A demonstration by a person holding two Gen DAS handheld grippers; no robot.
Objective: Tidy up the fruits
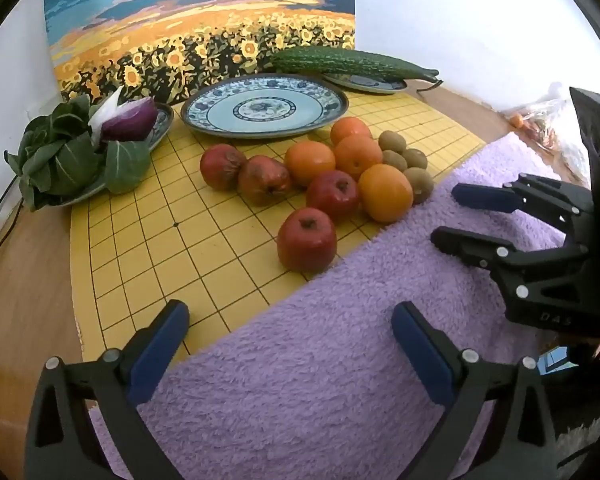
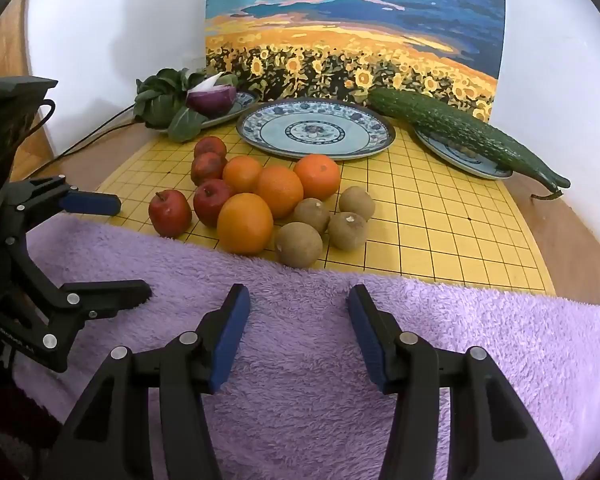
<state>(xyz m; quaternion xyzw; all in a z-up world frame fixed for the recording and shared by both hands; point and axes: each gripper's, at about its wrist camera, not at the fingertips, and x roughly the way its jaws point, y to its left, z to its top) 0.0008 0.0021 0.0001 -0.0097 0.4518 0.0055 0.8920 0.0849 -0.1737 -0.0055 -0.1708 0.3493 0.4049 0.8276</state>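
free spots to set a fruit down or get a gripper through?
Free: the centre plate, empty; bare yellow board left of the apples, below the greens plate; board right of the kiwis, before the cucumber plate; the purple towel under both grippers. Crowded: the touching cluster of apples, oranges, kiwis.

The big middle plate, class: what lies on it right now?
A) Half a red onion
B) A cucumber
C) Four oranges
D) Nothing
D: the plate shows only its bare blue pattern, while the oranges sit on the yellow board in front of it.
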